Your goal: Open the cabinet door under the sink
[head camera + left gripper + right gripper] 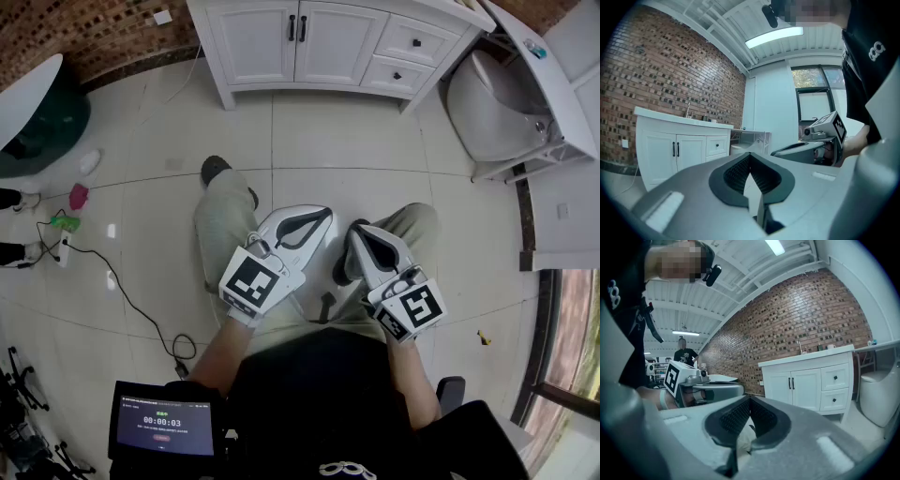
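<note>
The white vanity cabinet (281,42) stands at the far side of the tiled floor, both doors closed, with two black handles (297,28) side by side at the middle. It also shows in the left gripper view, cabinet (677,150), and in the right gripper view, cabinet (801,383). My left gripper (322,215) and right gripper (355,229) hang side by side over the person's knees, well short of the cabinet. Both are shut with nothing between the jaws, as seen on the left gripper (750,155) and right gripper (750,399).
A toilet (492,103) stands right of the vanity, whose drawers (412,42) have black knobs. A dark green tub (37,112) sits at far left. A black cable (122,291) runs over the floor on the left. A tablet (164,429) shows at bottom left.
</note>
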### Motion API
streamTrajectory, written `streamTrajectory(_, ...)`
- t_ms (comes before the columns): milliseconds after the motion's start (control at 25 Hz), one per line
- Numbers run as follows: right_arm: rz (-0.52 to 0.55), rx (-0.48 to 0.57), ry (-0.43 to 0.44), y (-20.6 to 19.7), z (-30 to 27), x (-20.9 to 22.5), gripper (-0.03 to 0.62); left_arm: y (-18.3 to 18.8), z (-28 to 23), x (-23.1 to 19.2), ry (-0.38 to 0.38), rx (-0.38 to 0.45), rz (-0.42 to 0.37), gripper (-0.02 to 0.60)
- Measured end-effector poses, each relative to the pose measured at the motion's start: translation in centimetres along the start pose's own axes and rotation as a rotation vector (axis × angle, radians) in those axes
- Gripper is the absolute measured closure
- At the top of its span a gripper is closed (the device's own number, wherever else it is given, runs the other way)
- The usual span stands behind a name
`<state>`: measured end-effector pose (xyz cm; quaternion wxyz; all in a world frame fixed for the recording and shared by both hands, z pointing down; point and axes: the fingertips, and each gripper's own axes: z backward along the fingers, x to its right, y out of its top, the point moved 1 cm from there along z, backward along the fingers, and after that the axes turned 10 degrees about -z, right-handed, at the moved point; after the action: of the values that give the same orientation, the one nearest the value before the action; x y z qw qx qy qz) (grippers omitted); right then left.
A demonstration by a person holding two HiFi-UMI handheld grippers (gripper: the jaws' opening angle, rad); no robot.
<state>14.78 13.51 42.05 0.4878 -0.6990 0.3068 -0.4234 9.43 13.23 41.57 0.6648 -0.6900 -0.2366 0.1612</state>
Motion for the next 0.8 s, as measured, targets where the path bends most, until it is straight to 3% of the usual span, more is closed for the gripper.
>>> streamTrajectory(320,0.041,-0.041,0.036,2.9,-6.5,1.6,0.603,0.2,-2.4,-6.8,0.008,-0.01,0.001,0.565)
streamTrajectory(800,0.106,-0.084,-0.001,4.8,-20.5,8.8,0.603,-0.7,-4.3,-19.1,0.092,-0.003,0.007,0.565)
